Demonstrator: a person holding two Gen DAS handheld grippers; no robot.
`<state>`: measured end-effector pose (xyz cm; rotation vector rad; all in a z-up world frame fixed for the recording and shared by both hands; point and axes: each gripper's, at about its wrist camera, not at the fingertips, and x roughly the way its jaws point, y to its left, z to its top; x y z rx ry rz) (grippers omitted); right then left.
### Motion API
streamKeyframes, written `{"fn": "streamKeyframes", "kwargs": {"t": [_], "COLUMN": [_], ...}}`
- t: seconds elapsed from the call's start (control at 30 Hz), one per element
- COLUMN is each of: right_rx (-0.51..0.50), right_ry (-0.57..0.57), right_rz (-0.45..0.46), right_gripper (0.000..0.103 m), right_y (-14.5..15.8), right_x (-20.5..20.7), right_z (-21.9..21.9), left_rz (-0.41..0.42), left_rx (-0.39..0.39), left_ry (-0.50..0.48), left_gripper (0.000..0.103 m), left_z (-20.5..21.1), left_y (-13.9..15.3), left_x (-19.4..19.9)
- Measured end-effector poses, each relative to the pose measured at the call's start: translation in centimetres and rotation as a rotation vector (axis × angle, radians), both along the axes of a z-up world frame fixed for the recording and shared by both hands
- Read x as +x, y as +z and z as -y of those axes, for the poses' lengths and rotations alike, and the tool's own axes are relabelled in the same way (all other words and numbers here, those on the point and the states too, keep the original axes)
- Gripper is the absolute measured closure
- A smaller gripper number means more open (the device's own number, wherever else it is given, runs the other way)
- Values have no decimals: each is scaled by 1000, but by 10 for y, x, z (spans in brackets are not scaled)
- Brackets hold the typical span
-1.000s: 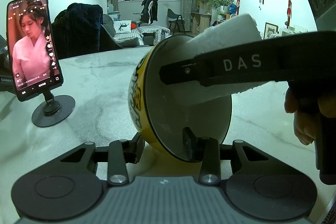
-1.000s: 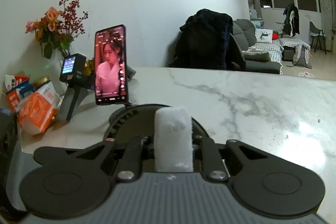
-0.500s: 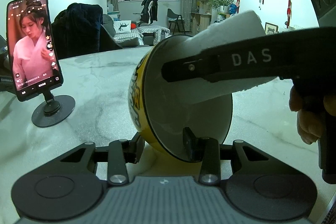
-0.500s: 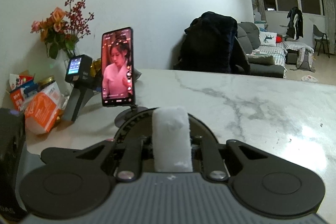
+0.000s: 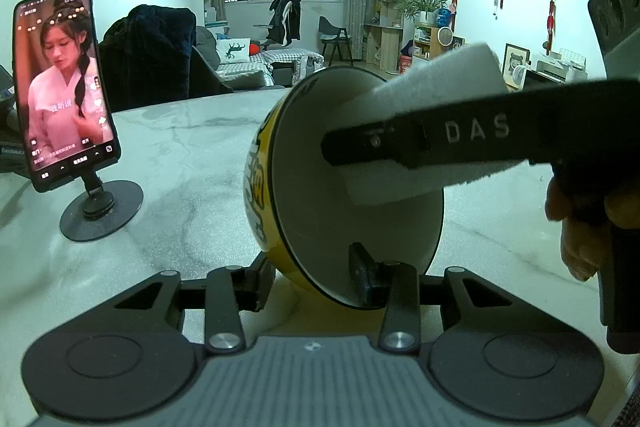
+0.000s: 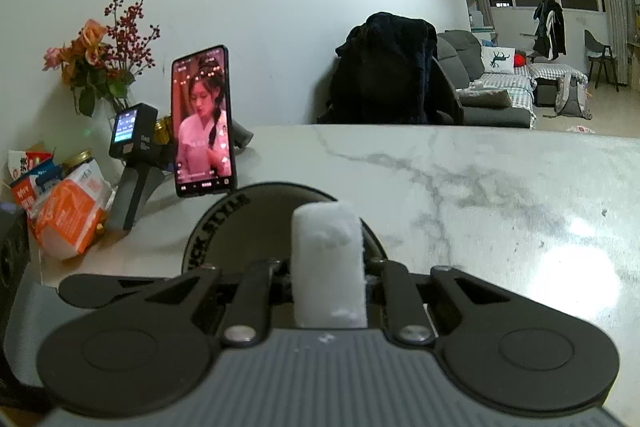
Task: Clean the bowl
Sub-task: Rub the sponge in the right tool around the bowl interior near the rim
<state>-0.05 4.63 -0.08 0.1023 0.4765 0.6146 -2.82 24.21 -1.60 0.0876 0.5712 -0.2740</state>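
Observation:
A yellow bowl (image 5: 316, 211) with a pale inside lies tipped on its side, mouth to the right, over the marble table (image 5: 168, 163). My left gripper (image 5: 312, 281) is shut on its lower rim, one finger outside and one inside. From the right, my right gripper (image 5: 348, 151) reaches into the bowl, shut on a white sponge (image 5: 440, 83) whose end rests against the inner wall. A hand (image 5: 576, 227) holds that gripper. In the right wrist view the sponge (image 6: 326, 255) stands between the fingers of the right gripper (image 6: 326, 269), with the bowl's dark lettered rim (image 6: 224, 223) just beyond.
A phone on a round stand (image 5: 64, 87) plays a video at the left; in the right wrist view the phone (image 6: 202, 121) stands behind the bowl. Flowers in a vase (image 6: 100, 59), orange packets (image 6: 68, 215) and a small screen device (image 6: 132, 135) crowd the wall side. A chair with a dark coat (image 6: 392, 67) stands at the far edge.
The sponge and right gripper have shifted slightly inside the bowl, up and then back down and a little to the right. The left gripper and bowl have not moved.

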Motion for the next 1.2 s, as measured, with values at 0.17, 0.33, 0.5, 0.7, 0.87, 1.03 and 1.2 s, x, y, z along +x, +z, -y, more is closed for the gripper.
{"fn": "streamKeyframes", "kwargs": {"t": [0.17,0.33,0.5,0.7,0.87,1.03,1.2], "right_rx": [-13,-28,-26,-3,3,-1,-7], "right_ry": [26,68,61,31,19,15,20], "right_rz": [37,63,64,37,24,21,34], "right_gripper": [85,85,85,86,86,86,85], "right_y": [7,9,10,6,0,-2,3], "right_x": [-5,-12,-11,-5,-2,-2,-3], "right_z": [-12,-23,-21,-7,-1,0,-5], "left_rz": [-7,-8,-9,-9,-4,-6,-12], "left_rx": [-13,-6,0,0,8,2,-9], "left_ry": [8,11,10,8,2,1,5], "left_gripper": [60,59,58,58,56,55,54], "left_z": [-1,0,3,7,10,9,5], "left_y": [0,0,2,4,4,4,3], "left_x": [0,-2,-3,-7,-7,-7,-5]}}
